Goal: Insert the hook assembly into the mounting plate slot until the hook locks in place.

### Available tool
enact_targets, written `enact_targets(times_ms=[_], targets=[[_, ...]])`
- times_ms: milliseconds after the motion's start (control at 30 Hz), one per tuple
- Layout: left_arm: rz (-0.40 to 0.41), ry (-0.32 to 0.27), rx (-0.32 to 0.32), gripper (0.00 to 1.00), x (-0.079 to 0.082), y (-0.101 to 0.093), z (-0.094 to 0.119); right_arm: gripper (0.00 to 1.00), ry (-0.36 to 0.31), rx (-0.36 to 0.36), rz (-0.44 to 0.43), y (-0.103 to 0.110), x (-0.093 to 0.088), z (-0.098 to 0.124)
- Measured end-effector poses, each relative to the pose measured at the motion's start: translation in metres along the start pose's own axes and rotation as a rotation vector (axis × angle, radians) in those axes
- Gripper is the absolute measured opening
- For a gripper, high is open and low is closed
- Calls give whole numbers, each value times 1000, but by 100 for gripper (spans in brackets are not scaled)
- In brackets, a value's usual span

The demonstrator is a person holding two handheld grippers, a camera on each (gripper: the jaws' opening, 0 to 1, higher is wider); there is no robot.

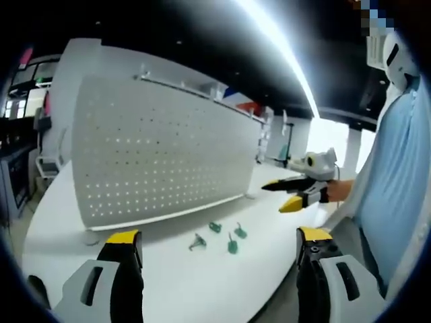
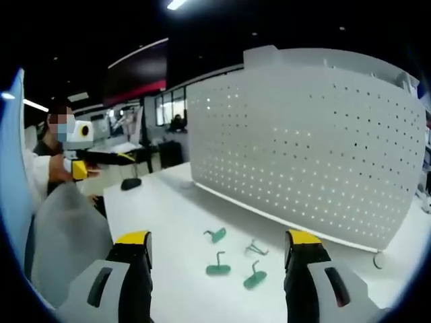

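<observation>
A white perforated mounting plate (image 1: 155,155) stands upright on the white table (image 1: 195,286). In front of its lower edge lie several small green hooks (image 1: 232,245). My left gripper (image 1: 219,235) is open and holds nothing, with the hooks lying farther off between its yellow-tipped jaws. The right gripper (image 1: 303,188) hovers above the table's right side in a hand. In the right gripper view the plate (image 2: 303,141) fills the right, and the green hooks (image 2: 218,268) lie on the table ahead of my open, empty right gripper (image 2: 217,241). The left gripper (image 2: 79,165) hangs at far left.
A person in a light blue shirt (image 1: 394,202) stands at the table's right edge. A small black object (image 2: 130,183) rests on the table (image 2: 161,208) toward the far left. A round foot (image 2: 380,260) sits at the plate's lower corner. Office desks and a ceiling light strip lie behind.
</observation>
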State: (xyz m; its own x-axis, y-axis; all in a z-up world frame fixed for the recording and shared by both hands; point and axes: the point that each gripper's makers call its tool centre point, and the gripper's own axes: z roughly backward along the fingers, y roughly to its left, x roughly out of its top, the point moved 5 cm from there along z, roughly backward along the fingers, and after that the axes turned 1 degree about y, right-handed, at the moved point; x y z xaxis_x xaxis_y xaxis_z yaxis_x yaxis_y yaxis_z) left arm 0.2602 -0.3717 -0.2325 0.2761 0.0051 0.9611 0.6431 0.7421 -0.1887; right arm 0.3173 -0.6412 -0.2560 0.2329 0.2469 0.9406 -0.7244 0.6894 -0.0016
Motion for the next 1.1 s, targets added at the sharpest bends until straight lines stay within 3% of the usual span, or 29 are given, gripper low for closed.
enact_targets(times_ms=[1100], targets=[[-13, -14, -36, 96, 3, 3, 2, 81, -1, -41, 18, 9, 5, 8]])
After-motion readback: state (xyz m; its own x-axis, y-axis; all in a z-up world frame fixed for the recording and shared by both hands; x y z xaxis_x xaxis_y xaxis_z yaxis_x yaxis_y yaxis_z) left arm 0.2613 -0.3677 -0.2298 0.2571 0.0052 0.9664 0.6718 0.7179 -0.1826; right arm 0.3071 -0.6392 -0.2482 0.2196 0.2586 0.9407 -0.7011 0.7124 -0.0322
